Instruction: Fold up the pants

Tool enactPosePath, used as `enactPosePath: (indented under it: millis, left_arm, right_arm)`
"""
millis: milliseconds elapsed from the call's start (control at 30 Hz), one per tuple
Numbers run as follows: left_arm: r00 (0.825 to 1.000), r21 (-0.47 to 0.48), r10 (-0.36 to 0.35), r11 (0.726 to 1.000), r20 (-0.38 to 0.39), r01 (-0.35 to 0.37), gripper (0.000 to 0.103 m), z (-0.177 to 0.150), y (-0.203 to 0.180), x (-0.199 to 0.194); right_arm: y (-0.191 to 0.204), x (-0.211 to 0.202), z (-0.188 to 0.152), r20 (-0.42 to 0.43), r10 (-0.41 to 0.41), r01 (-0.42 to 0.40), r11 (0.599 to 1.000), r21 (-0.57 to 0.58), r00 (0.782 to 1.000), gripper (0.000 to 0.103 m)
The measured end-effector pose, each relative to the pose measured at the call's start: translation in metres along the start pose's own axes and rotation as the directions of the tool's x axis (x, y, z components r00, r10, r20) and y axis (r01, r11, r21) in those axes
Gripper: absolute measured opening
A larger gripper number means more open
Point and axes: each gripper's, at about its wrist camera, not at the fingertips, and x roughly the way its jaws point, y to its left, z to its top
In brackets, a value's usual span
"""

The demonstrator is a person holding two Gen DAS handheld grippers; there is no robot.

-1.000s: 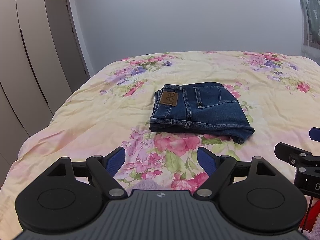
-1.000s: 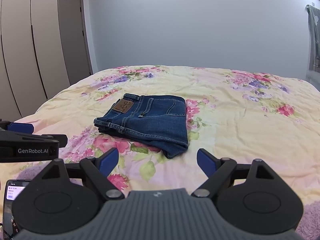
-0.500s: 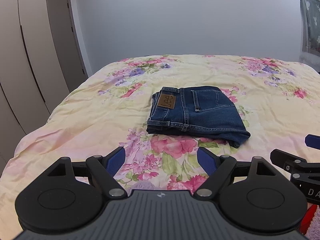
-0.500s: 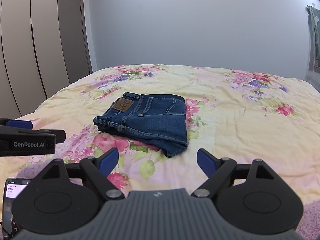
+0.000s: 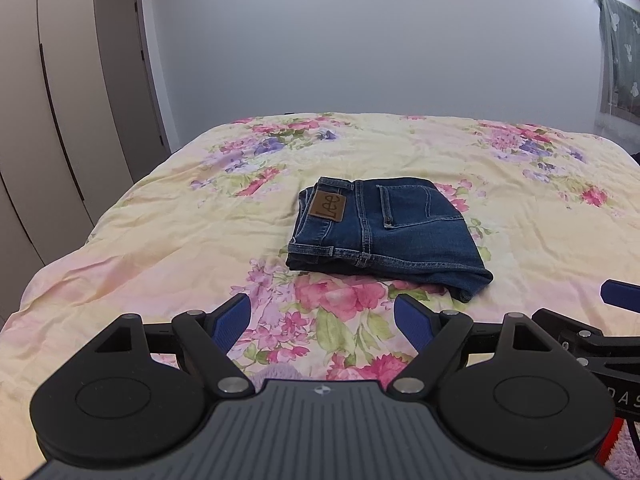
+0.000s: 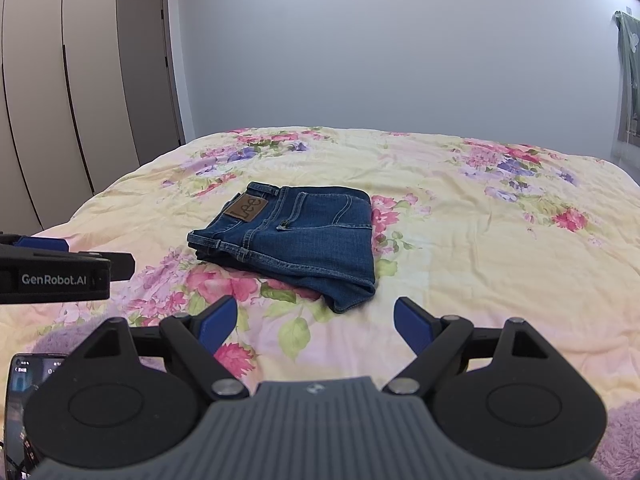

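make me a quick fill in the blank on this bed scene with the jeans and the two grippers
1. The folded jeans lie on a bedspread printed with ____.
2. The brown patch on the waistband reads ____.
3. The jaws of the left gripper and the right gripper are both ____.
4. Both grippers sit short of the jeans and hold ____.

Missing words: flowers; Lee; open; nothing
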Motion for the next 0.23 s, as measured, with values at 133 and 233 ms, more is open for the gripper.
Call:
enactPosePath:
  millis: [133, 233]
  left_arm:
    - [1.0, 0.002, -0.013, 1.0, 0.005, 0.013, 0.094, -0.0005, -0.0002, -0.0017]
    - [1.0, 0.003, -0.019, 1.0, 0.01, 0.019, 0.093, -0.0004, -0.0014, -0.0035]
  right_arm:
    - [-0.0001, 0.0002, 0.0, -0.001, 0.0, 0.0, 1.0, 0.0, 1.0, 0.082]
    - [-0.0004, 0.0001, -0.0012, -0.004, 0.0, 0.0, 1.0, -0.001, 1.0, 0.082]
